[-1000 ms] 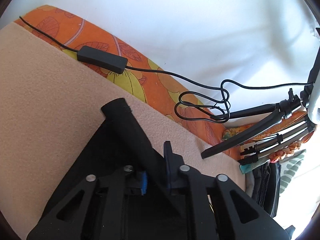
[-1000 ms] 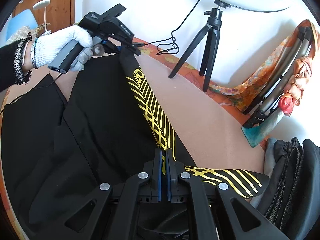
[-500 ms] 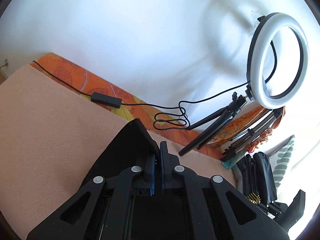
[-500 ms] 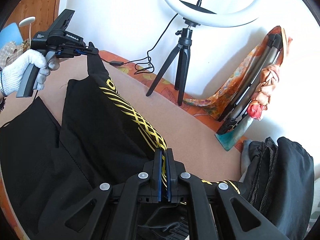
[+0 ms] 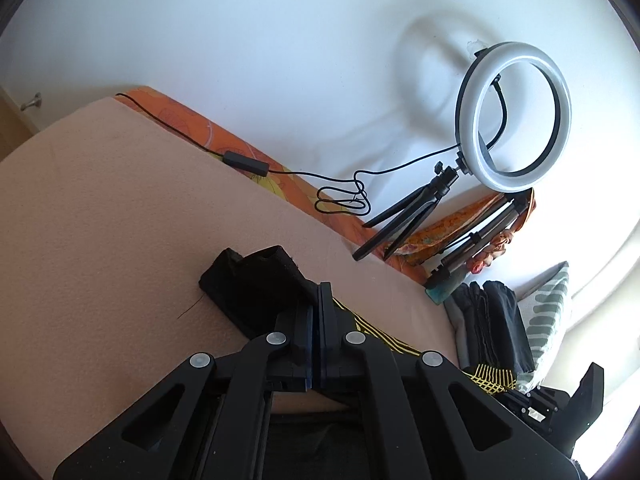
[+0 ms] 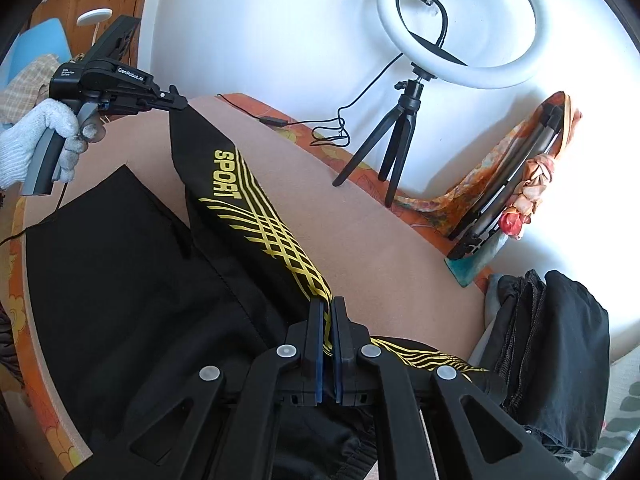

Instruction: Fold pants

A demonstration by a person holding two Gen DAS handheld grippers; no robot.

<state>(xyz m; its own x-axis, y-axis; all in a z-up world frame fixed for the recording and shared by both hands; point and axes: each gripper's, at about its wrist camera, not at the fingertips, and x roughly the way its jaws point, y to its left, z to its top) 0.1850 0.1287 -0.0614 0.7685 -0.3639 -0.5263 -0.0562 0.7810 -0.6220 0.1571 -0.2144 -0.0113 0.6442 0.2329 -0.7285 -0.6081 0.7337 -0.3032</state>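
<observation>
1. My left gripper (image 6: 176, 101) has its jaws pressed together on the end of one leg of the black pants (image 6: 132, 280). I see it from the right wrist camera near the far left corner of the beige surface (image 6: 360, 248), with a hand in a white glove (image 6: 44, 136) on its handle.
2. In the left wrist view the same gripper (image 5: 318, 300) shows its fingers closed flat, with a bunch of black fabric (image 5: 256, 284) sticking out ahead of the tips.
3. My right gripper (image 6: 328, 312) is also clamped tight, pinching the same leg further along, right on the yellow striped band.
4. Between the two grippers the leg runs taut and lifted off the surface, with the word SPORT (image 6: 224, 174) in yellow near the left gripper's end.
5. The rest of the pants lies flat on the left half of the surface, reaching its near edge under my right gripper.
6. A ring light (image 6: 456, 24) on a small black tripod (image 6: 392, 148) stands at the far edge, on the orange patterned cloth (image 6: 320, 140) that borders the surface; its cable (image 5: 340, 200) runs along that edge.
7. A pile of dark clothes (image 6: 552, 360) sits off the right edge.
</observation>
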